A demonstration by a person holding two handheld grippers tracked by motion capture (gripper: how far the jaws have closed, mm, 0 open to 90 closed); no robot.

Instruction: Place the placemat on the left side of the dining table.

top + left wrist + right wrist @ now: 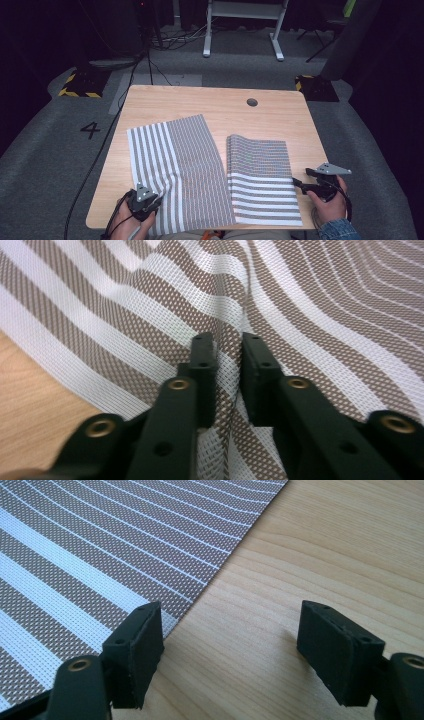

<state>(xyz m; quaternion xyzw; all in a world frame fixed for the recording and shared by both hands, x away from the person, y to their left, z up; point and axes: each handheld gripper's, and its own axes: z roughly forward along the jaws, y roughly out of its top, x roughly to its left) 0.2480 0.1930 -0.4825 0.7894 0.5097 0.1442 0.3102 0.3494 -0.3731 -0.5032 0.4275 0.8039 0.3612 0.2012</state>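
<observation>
Two brown-and-white striped woven placemats lie side by side on the wooden table (165,102). The left placemat (172,155) reaches the near edge. My left gripper (146,204) sits on its near left corner. In the left gripper view the jaws (229,342) are closed on a raised fold of that mat (150,305), with the weave pinched between the pads. The right placemat (260,175) lies flat, and its far edge curls slightly. My right gripper (300,184) stands open at that mat's right edge (100,555). One pad (137,650) is over the mat's border, the other over bare wood.
A round cable hole (252,102) sits near the table's far edge. Bare wood runs along the far side and the right of the mats (310,545). On the floor beyond are cables (150,65), a white desk frame (242,25) and black-and-yellow marked bases (80,85).
</observation>
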